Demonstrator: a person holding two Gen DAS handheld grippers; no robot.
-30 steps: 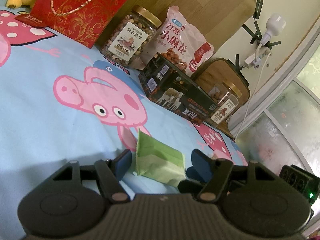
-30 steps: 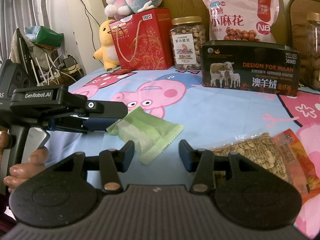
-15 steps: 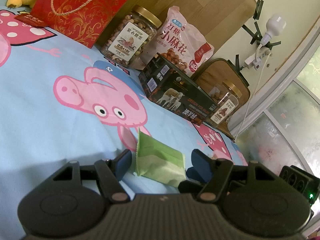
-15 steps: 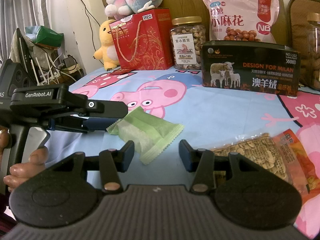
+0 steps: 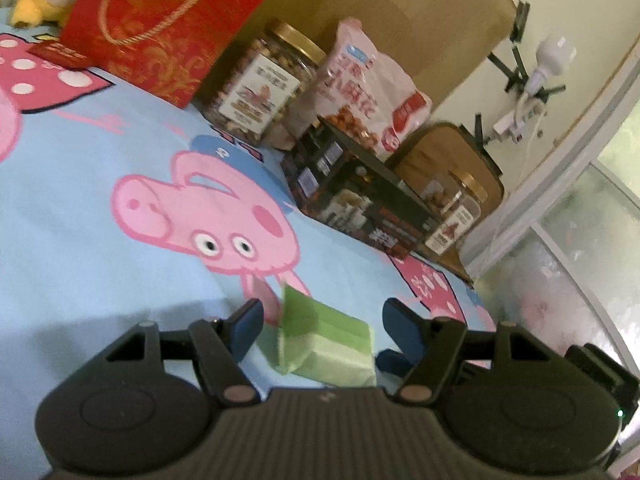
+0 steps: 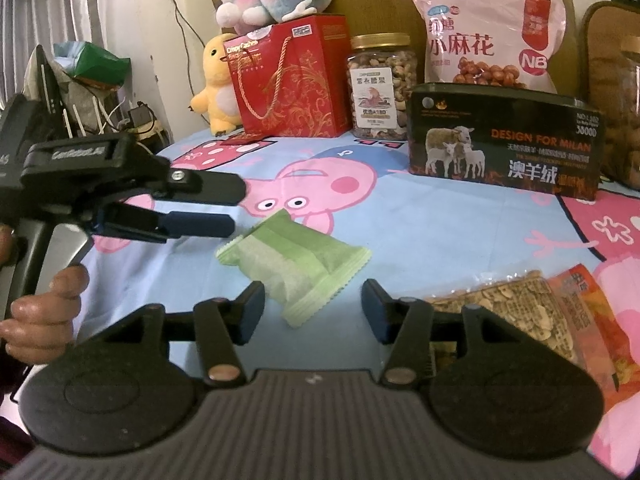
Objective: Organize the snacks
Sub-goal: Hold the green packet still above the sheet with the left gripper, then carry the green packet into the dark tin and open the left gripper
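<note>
A green snack packet [image 6: 296, 268] lies flat on the cartoon-pig bedsheet [image 6: 440, 232]. My right gripper [image 6: 314, 312] straddles its near end; the jaws are opening and their pads stand clear of the wrapper. In the left wrist view the same green packet [image 5: 328, 340] sits between the fingers of my left gripper [image 5: 324, 324], with a gap on each side. From the right wrist view the left gripper [image 6: 234, 208] reaches in from the left, open, tips just short of the packet's far end, with a hand [image 6: 40, 316] on its grip.
Along the headboard stand a red gift bag [image 6: 292, 80], a nut jar [image 6: 380, 88], a pink snack bag [image 6: 488, 40], a dark box [image 6: 504, 148] and a second jar [image 5: 456, 212]. A seed packet [image 6: 500, 312] and an orange packet [image 6: 588, 320] lie right of the green one.
The right gripper's jaws have spread wider around the packet's end. The left gripper has shifted slightly, and its view is now blurred. The green packet stays on the sheet.
</note>
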